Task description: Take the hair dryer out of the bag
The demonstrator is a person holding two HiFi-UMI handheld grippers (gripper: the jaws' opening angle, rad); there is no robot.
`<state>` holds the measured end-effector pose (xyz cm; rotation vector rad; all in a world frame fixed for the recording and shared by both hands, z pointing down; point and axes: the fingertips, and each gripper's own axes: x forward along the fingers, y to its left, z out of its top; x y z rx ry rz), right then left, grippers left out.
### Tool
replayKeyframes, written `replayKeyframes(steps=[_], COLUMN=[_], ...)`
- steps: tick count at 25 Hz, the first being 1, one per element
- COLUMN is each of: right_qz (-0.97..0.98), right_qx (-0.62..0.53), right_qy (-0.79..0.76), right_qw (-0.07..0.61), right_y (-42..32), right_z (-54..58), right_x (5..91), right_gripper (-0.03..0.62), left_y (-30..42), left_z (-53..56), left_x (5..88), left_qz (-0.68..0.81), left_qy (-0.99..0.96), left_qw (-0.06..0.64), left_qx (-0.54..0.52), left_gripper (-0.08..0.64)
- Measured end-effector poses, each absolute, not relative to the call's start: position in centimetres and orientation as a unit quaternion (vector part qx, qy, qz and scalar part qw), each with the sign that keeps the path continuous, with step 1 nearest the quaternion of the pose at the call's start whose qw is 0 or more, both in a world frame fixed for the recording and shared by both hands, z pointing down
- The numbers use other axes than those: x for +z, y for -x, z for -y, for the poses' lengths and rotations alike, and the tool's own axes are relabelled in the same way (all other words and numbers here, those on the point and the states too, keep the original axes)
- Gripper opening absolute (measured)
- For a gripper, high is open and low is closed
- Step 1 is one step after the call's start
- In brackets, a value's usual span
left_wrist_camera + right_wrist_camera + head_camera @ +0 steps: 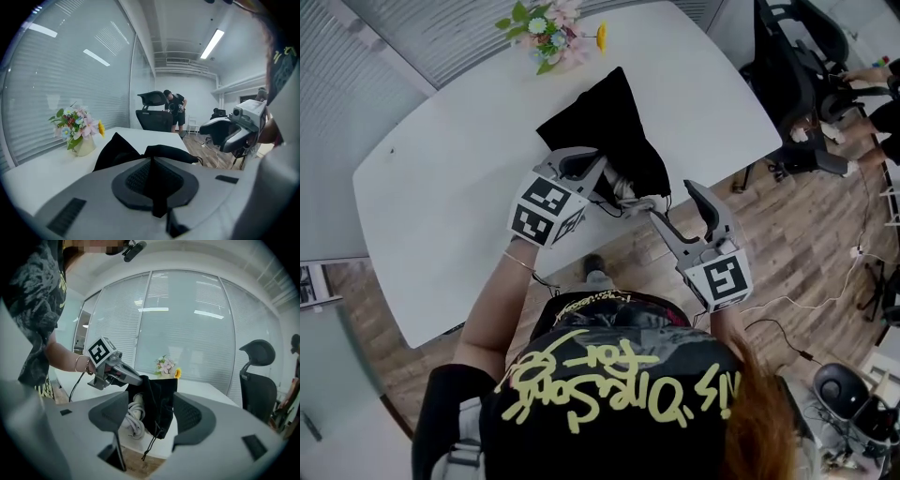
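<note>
1. Two handheld grippers meet at the near edge of a white oval table (441,178), where a black cloth drawstring bag (614,122) lies with its mouth towards the person.
2. The left gripper (602,180) has its jaws closed on the black fabric at the upper rim of the bag's mouth. Its own view shows the dark cloth pinched between the pads.
3. The right gripper (672,202) has its jaws spread wide and holds nothing. In its own view the open mouth of the bag sits framed between the two pads, and neither pad touches it.
4. The hair dryer (136,398) is inside the bag. Only a pale part of it and its white coiled cable (134,424) show at the mouth, on the side nearest the left gripper.
5. A thin black drawstring (151,442) hangs from the bag's mouth, down past the table's edge.
6. A small vase of pink, white and yellow flowers (551,33) stands at the far edge of the table, well apart from both grippers.
7. A black office chair (257,380) stands beyond the table on the right of the right gripper view.
</note>
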<state>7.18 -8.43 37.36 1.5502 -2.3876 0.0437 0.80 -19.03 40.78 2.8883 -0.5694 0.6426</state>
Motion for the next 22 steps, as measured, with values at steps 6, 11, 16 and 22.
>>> replayKeyframes(steps=[6,11,16,22], right_qz=[0.829,0.836,0.855,0.878], right_qx=[0.033,0.035,0.039,0.029], right_qy=[-0.542,-0.531,-0.498,-0.444], right_qw=[0.134,0.134,0.139,0.177], right_y=[-7.4,-6.3,-3.8,-0.7], right_z=[8.8,9.4,10.0,11.3], right_x=[37.4,37.3,37.8,39.9], right_gripper=[0.289,0.288,0.287,0.285], left_y=[-0.4,-0.5,-0.6,-0.5], left_z=[20.7,21.1,21.2,21.1], left_x=[42.2,43.0,42.9,42.8], left_qz=[0.198,0.194,0.191,0.180], left_qy=[-0.950,-0.951,-0.953,-0.958], left_qw=[0.065,0.052,0.042,0.045], left_qx=[0.231,0.236,0.229,0.218], left_gripper=[0.002,0.002,0.002,0.002])
